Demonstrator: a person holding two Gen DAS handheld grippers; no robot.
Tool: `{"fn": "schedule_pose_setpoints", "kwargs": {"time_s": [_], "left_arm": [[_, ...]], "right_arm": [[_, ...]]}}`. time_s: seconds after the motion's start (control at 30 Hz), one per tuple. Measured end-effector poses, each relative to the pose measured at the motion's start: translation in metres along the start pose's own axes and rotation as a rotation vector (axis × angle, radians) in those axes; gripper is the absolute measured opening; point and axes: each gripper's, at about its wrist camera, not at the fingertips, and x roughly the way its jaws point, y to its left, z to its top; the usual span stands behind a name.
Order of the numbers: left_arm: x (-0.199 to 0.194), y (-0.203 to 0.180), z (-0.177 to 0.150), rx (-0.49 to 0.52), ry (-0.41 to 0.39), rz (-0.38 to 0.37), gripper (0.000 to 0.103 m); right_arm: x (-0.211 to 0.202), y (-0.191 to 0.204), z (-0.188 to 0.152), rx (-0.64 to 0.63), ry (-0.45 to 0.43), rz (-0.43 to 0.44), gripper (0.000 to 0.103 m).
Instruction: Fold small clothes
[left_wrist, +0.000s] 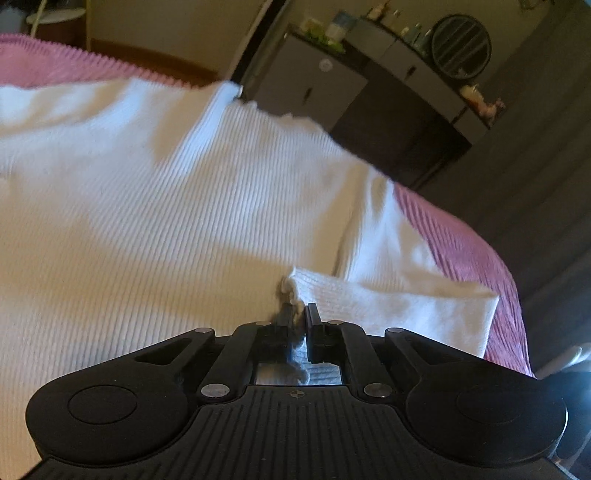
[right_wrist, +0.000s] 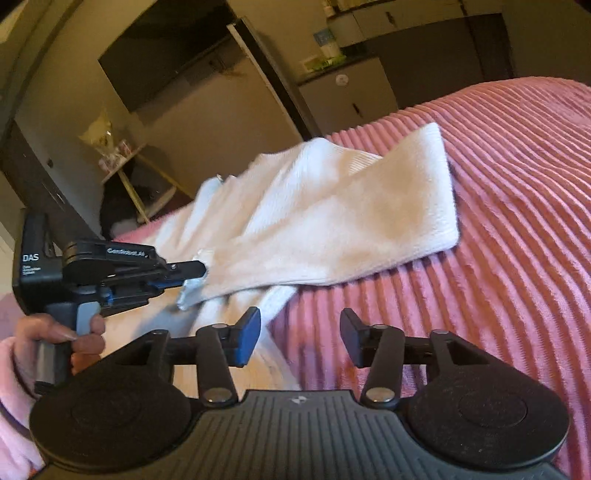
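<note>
A white ribbed garment (left_wrist: 184, 206) lies on a pink ribbed bedspread (left_wrist: 465, 243). My left gripper (left_wrist: 298, 314) is shut on an edge of the garment, and a folded sleeve (left_wrist: 399, 306) lies just right of it. In the right wrist view the left gripper (right_wrist: 192, 275) holds the garment's edge (right_wrist: 314, 218) lifted off the bedspread (right_wrist: 498, 240). My right gripper (right_wrist: 299, 332) is open and empty, low over the bedspread beside the garment's near edge.
Grey cabinets (left_wrist: 354, 85) with bottles and a round fan (left_wrist: 461, 46) stand beyond the bed. A dark wall panel (right_wrist: 173, 48) and a small side table (right_wrist: 129, 166) are at the back. The person's hand (right_wrist: 74, 332) grips the left handle.
</note>
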Motion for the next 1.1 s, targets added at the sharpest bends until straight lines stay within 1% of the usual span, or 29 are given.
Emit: {"fn": "schedule_pose_setpoints", "kwargs": {"time_s": [0.1,0.13,0.17,0.2,0.23,0.27,0.33,0.37,0.4,0.47,0.5,0.53,0.57,0.6,0.63,0.7,0.77,0.83,0.87,0.9,0.93,0.97,1.0,1.07,1.1], "left_arm": [[-0.013,-0.003,0.005,-0.019,-0.017,-0.023,0.008],[-0.018,-0.004,0.006,-0.015,-0.025,-0.025,0.008],[-0.022,-0.007,0.007,-0.005,-0.037,-0.022,0.008],[-0.028,-0.009,0.009,0.010,-0.050,-0.012,0.008],[-0.035,-0.010,0.011,0.028,-0.065,0.001,0.007],[-0.042,-0.011,0.015,0.043,-0.083,0.015,0.007],[-0.055,-0.009,0.022,0.065,-0.119,0.050,0.007],[-0.061,-0.007,0.026,0.075,-0.141,0.072,0.007],[-0.066,-0.005,0.031,0.086,-0.164,0.098,0.007],[-0.074,-0.001,0.035,0.120,-0.205,0.155,0.007],[-0.076,0.000,0.036,0.140,-0.222,0.192,0.008],[-0.077,0.002,0.034,0.155,-0.230,0.220,0.008],[-0.076,0.004,0.031,0.160,-0.227,0.236,0.008],[-0.076,0.008,0.028,0.156,-0.211,0.236,0.008],[-0.074,0.013,0.025,0.150,-0.184,0.228,0.008],[-0.069,0.023,0.017,0.133,-0.140,0.227,0.013],[-0.066,0.034,0.007,0.115,-0.121,0.246,0.019],[-0.069,0.045,-0.005,0.080,-0.109,0.240,0.022],[-0.071,0.049,-0.011,0.066,-0.105,0.231,0.029],[-0.073,0.051,-0.016,0.061,-0.105,0.224,0.032],[-0.075,0.052,-0.020,0.064,-0.106,0.225,0.038],[-0.076,0.053,-0.022,0.071,-0.109,0.231,0.040],[-0.078,0.054,-0.025,0.079,-0.111,0.236,0.040],[-0.082,0.056,-0.029,0.091,-0.112,0.243,0.041],[-0.085,0.059,-0.030,0.087,-0.111,0.246,0.042]], "right_arm": [[0.022,0.004,-0.010,0.030,0.064,0.071,0.047],[0.029,0.007,-0.014,0.025,0.078,0.092,0.040],[0.034,0.013,-0.019,-0.009,0.082,0.086,0.026],[0.035,0.020,-0.022,-0.062,0.073,0.044,0.008],[0.033,0.025,-0.022,-0.102,0.069,0.003,0.007],[0.027,0.028,-0.020,-0.117,0.053,-0.029,0.007],[0.012,0.029,-0.014,-0.138,0.011,-0.128,0.006],[0.005,0.028,-0.012,-0.140,-0.015,-0.185,0.006],[0.001,0.024,-0.011,-0.124,-0.017,-0.219,0.006],[0.002,0.016,-0.016,-0.097,0.033,-0.256,0.007],[0.006,0.018,-0.022,-0.125,0.066,-0.294,0.007],[0.009,0.022,-0.027,-0.169,0.080,-0.316,0.008],[0.007,0.027,-0.030,-0.196,0.074,-0.325,0.010],[0.003,0.029,-0.030,-0.194,0.068,-0.320,0.021],[-0.001,0.029,-0.029,-0.171,0.060,-0.302,0.037],[-0.013,0.025,-0.025,-0.121,0.028,-0.272,0.051],[-0.017,0.024,-0.020,-0.115,0.005,-0.270,0.051],[-0.020,0.025,-0.014,-0.105,-0.016,-0.252,0.051],[-0.019,0.024,-0.007,-0.083,-0.024,-0.229,0.051],[-0.019,0.023,0.001,-0.049,-0.032,-0.204,0.051],[-0.017,0.021,0.006,-0.001,-0.038,-0.171,0.050],[-0.009,0.022,0.014,0.062,-0.033,-0.130,0.047],[-0.003,0.021,0.017,0.106,-0.021,-0.094,0.040],[0.011,0.025,0.019,0.142,-0.002,-0.053,0.038],[0.018,0.027,0.022,0.142,0.002,-0.055,0.037]]}}
